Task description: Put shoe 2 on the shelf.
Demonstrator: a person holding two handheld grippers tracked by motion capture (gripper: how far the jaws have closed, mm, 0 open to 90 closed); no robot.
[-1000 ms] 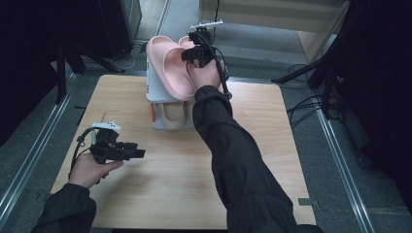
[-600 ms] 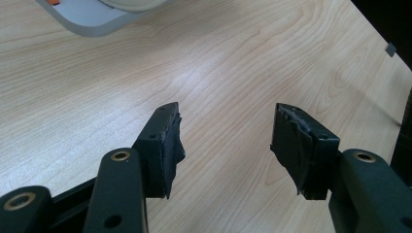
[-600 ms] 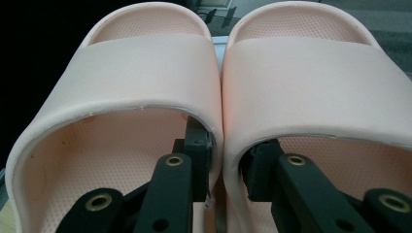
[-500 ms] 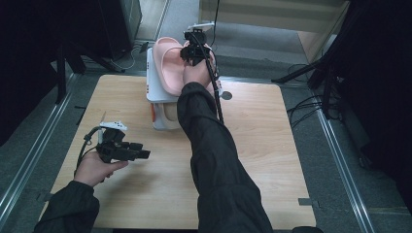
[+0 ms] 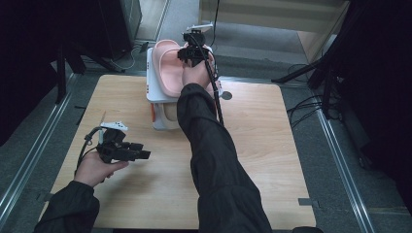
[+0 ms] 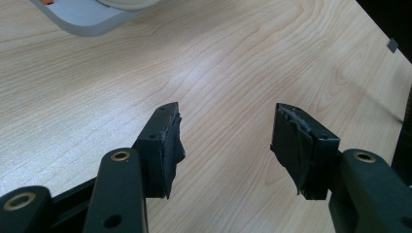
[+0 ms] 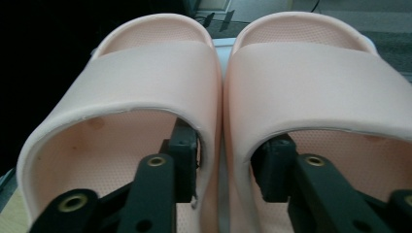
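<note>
The right tool (image 5: 194, 52) reached over the pair of soft pink rubber slide sandals (image 7: 160, 82), which sat side by side on top of a white, boxy plastic rack (image 5: 154, 92) at the far edge of the light wooden counter (image 5: 262, 145). In the right gripper view one jaw sat inside each sandal, under the broad straps, with the two adjoining inner walls of the sandals between them. The jaws had just been opening, and they stood partly apart; the pads (image 7: 187, 150) lay just beside those inner walls, and no firm pinch showed. The toes of both sandals pointed away from the tool.

The left tool (image 5: 130, 149) was held low over the near left part of the counter, well apart from the rack. Its jaws stood wide apart with bare wood between them, and a corner of the rack's grey base (image 6: 82, 19) lay ahead of them.
</note>
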